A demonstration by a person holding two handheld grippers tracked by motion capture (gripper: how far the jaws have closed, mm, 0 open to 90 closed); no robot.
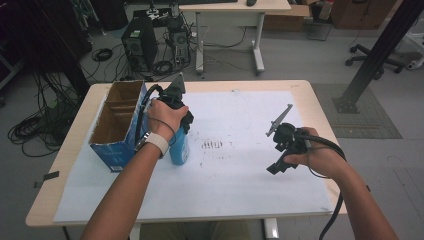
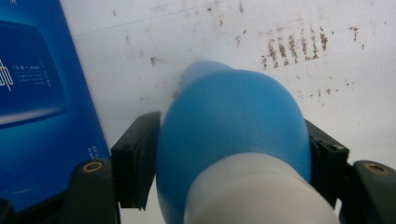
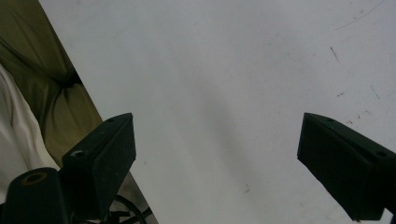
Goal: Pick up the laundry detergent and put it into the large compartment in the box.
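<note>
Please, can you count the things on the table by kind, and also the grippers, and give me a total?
Blue plastic bottle with white cap: 1
Open blue cardboard box with brown inside: 1
White paper sheet covering the table: 1
Black handheld grippers, left gripper and right gripper: 2
Total: 5

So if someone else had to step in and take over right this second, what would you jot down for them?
Left gripper: shut on the blue bottle, pads against both of its sides.
Right gripper: open, nothing between the jaws, held over the white sheet at the right of the table.
Things: the bottle is close beside the open blue box at the table's left; whether it stands on the sheet or is lifted is hard to tell.
Done: bottle gripped.
Left: probably moving it, perhaps into the box. The box's inside shows cardboard dividers.
</note>
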